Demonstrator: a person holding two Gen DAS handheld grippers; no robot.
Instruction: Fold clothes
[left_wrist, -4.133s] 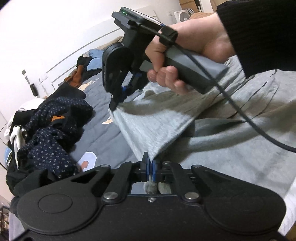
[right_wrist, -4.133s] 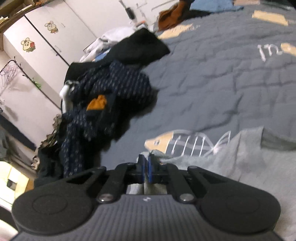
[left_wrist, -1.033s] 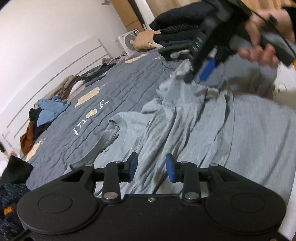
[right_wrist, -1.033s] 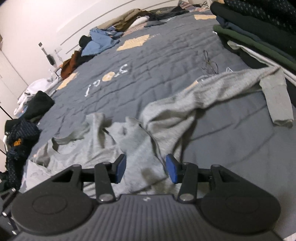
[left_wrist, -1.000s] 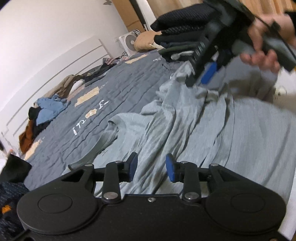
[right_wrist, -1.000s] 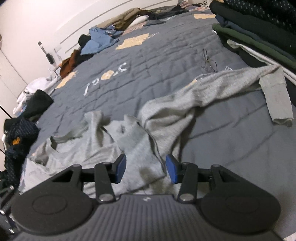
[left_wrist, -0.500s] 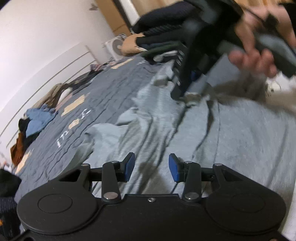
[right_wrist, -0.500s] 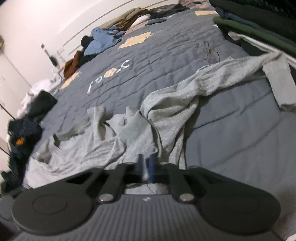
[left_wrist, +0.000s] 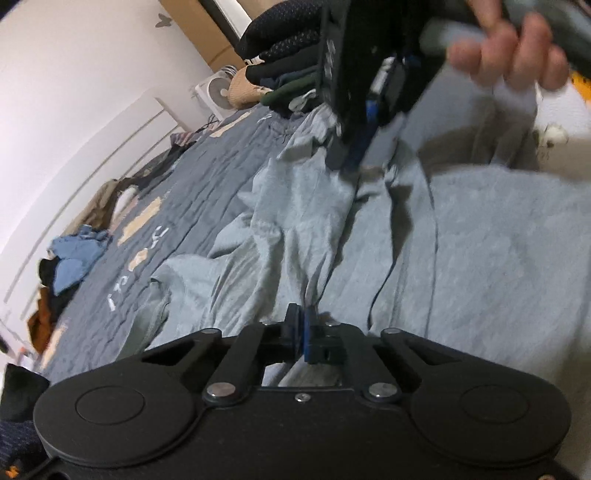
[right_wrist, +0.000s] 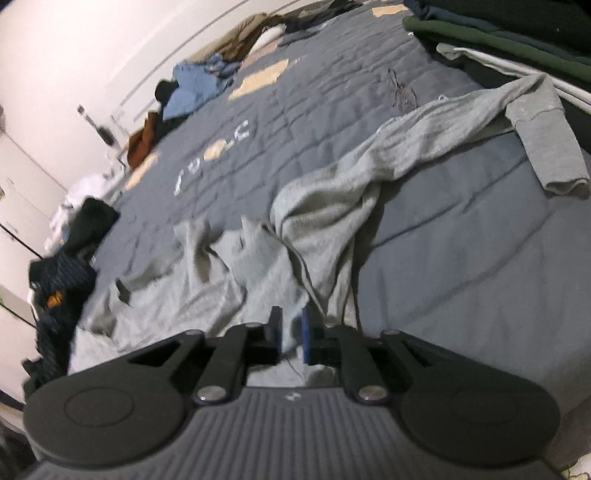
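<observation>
1. Grey long-sleeved top (right_wrist: 332, 206) rumpled across centre of frame on blue quilted bed (right_wrist: 332, 103); one sleeve trailing to upper right.
2. Left gripper (left_wrist: 301, 326) fully closed, pinching a fold of the grey cloth at lower centre.
3. Right gripper (right_wrist: 291, 332) slightly parted and opening, cloth between the pads; firm grip not evident.
4. Step judged: gathering the body for spreading flat. Next calls for a secure right-side hold, then pulling taut.
5. Left view only: hand (left_wrist: 513, 55) on right gripper, upper right. Right view only: sleeve cuff, dark clothes pile (right_wrist: 59, 280) at left.
</observation>
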